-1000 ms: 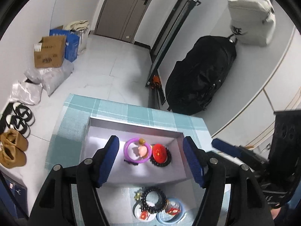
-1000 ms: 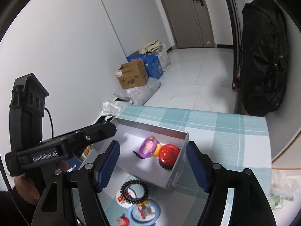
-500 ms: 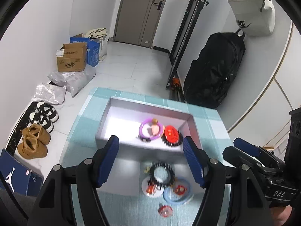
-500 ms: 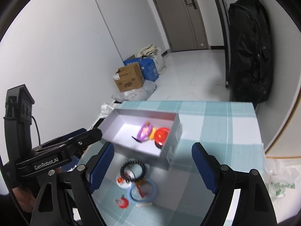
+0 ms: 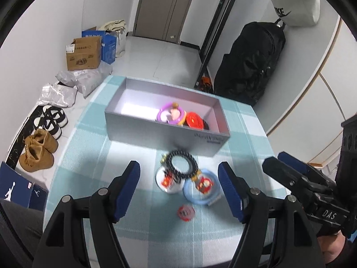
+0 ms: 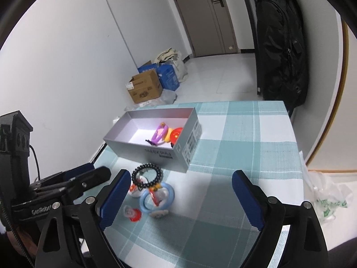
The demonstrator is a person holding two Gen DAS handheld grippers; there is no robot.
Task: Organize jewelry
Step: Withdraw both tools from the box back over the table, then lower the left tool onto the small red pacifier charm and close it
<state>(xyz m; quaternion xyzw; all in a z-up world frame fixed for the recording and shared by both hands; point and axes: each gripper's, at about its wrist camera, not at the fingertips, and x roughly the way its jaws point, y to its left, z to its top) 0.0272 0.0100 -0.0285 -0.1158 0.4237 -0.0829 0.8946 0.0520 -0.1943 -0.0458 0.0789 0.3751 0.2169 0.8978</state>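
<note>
Claws pulled back from box (image 5: 167, 131) toward loose bracelets (image 5: 187, 178) at 6 o'clock on surface (image 5: 93, 151). Right claw (image 6: 180, 198) widening, left claw (image 5: 178, 189) half-open, both empty. Next pickup likely.

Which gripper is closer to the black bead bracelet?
Left. The black bead bracelet lies just ahead of the left gripper; the right gripper, opening, has it off beside its left finger.
</note>
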